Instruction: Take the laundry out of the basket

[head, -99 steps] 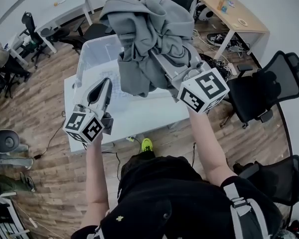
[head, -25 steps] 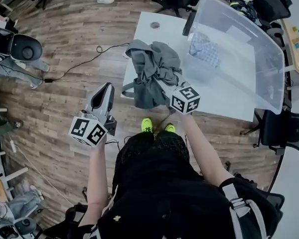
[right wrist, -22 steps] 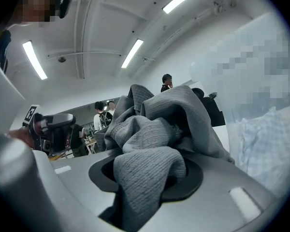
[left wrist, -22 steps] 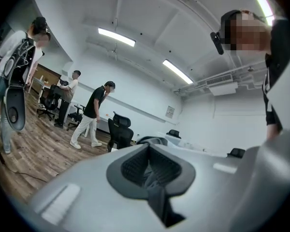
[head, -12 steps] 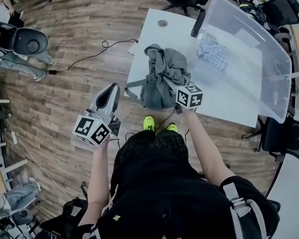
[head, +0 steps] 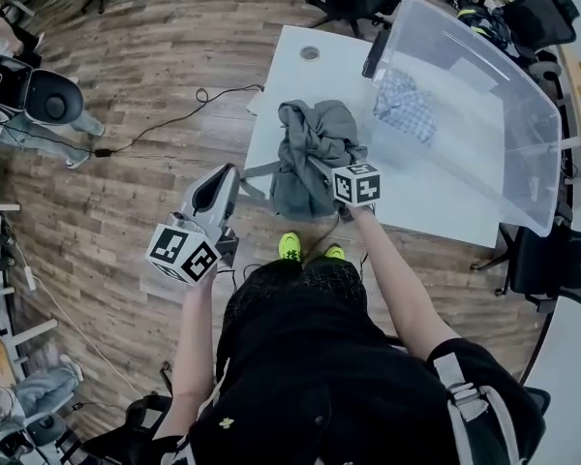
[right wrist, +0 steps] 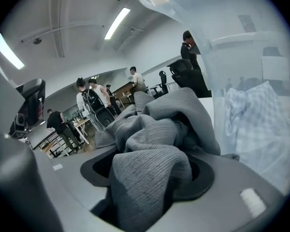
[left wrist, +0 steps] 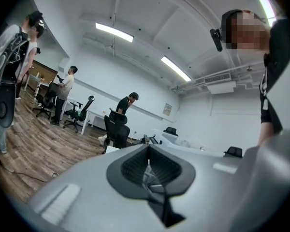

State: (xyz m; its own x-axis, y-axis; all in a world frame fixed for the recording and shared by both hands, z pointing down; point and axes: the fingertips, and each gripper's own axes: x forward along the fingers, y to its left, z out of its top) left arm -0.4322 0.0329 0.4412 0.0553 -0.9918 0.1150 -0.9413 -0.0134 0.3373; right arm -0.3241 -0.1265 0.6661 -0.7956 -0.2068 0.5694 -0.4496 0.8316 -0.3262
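While the gray sweater (head: 310, 153) lay heaped on the desk (head: 286, 61), at nine o'clock from the clear basket (head: 528, 134), the head view showed the right gripper (head: 321, 170) at its five o'clock edge. In its own view the left gripper (left wrist: 147, 167) was clenched on nothing. The right gripper view showed jaws just opening, released, sweater loose between them.

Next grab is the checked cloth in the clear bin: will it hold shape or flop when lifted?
The checked cloth lies crumpled in soft folds, so it will probably droop and unfurl from wherever it's pinched. It looks thin, so likely light. Lying alone in the clear bin, it should come free.
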